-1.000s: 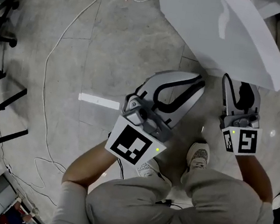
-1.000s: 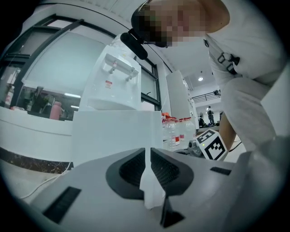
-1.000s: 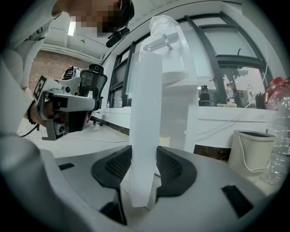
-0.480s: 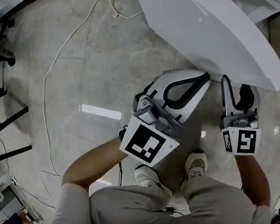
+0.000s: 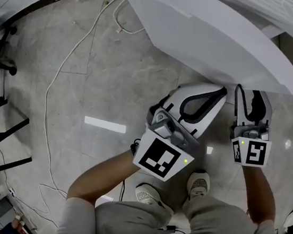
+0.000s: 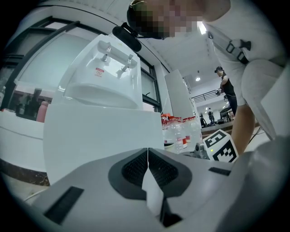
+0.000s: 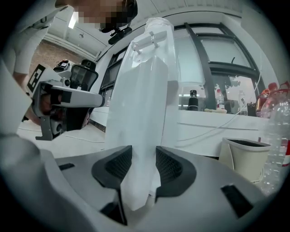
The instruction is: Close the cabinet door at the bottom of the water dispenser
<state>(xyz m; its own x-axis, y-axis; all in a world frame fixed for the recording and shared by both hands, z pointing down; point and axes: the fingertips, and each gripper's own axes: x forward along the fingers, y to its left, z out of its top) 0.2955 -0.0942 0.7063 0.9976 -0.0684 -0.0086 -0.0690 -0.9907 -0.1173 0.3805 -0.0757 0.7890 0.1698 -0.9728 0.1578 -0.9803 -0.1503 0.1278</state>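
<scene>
White and flat, the open cabinet door (image 5: 216, 37) of the pale plastic water dispenser (image 6: 106, 68) slants across the top of the head view, above the grey marbled floor (image 5: 104, 71). The left gripper (image 5: 220, 90), at centre frame, has its jaws pressed together on nothing, its tips near the door's lower edge. The right gripper (image 5: 252, 93), just right of it, has just been closing. Its dark ribbed pads (image 7: 115, 165) clamp the door's edge, which stands upright between them.

We count one water dispenser (image 5: 278, 11), one cabinet door (image 5: 210, 42), two grippers (image 5: 220, 92) (image 5: 252, 95) and two shoes (image 5: 149, 194) (image 5: 199, 184) before it.
</scene>
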